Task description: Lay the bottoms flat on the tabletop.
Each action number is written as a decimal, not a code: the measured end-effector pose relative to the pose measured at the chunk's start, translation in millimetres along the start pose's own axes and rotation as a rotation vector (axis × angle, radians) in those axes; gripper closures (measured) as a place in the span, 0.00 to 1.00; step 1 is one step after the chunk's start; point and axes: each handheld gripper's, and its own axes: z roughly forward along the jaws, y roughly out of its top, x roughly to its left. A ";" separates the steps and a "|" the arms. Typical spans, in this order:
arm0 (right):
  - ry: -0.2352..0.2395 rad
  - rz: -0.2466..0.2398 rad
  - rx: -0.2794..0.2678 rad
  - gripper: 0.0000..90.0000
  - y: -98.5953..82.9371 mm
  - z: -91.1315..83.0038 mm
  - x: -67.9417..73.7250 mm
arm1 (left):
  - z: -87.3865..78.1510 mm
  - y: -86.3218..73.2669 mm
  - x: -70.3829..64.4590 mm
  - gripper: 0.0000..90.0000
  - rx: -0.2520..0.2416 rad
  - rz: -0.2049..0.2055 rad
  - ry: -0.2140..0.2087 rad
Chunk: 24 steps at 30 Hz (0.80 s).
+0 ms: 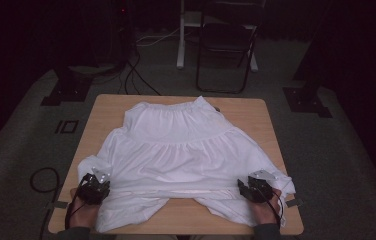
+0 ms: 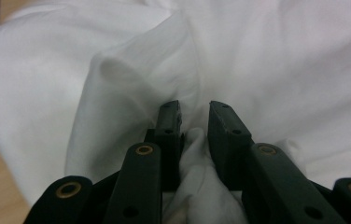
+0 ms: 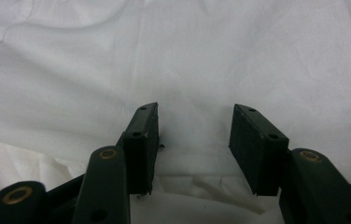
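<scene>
Left gripper (image 2: 194, 109) sits with jaws narrow, a bunch of the white skirt (image 1: 181, 145) pinched up between them. Right gripper (image 3: 196, 114) has jaws spread wide, the hem fold lying flat between them, not clamped. From both grippers the skirt fans away across the wooden table (image 1: 261, 107), its waistband at the far edge, hem nearest the hands.

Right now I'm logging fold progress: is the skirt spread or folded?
Mostly spread: the skirt lies flat over the table, only its near hem turned up where the left gripper and right gripper sit.
</scene>
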 end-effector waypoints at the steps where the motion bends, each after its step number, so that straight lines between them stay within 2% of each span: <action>1: 0.000 0.000 0.000 0.58 0.0 0.0 0.0 | 0.0 0.0 0.0 0.82 0.000 0.000 0.000; 5: 0.001 0.000 0.000 0.58 0.0 0.0 -0.1 | -10.2 -20.8 12.0 0.82 0.038 -0.019 0.078; 8: 0.000 0.000 0.000 0.58 0.0 0.0 -0.1 | -17.7 -36.4 22.4 0.81 0.026 -0.076 0.062; 11: -0.001 0.000 0.000 0.58 0.0 0.0 0.1 | -23.1 -44.2 27.5 0.79 0.031 -0.085 0.084; 17: 0.000 0.001 0.000 0.58 0.0 0.0 0.1 | -26.8 -48.6 34.7 0.74 0.041 -0.108 0.120; 18: 0.000 0.001 0.000 0.58 0.0 0.0 0.0 | -29.7 -47.6 37.2 0.74 0.036 -0.124 0.143; 20: 0.001 0.001 0.000 0.58 0.0 0.0 -0.1 | -33.9 -45.4 39.1 0.71 0.018 -0.138 0.144; 22: 0.001 0.001 0.000 0.58 0.0 0.0 0.0 | -41.1 -40.3 40.4 0.70 -0.017 -0.146 0.128; 24: 0.001 0.001 0.001 0.58 0.1 0.0 -0.1 | -49.0 -33.5 39.7 0.68 -0.048 -0.137 0.128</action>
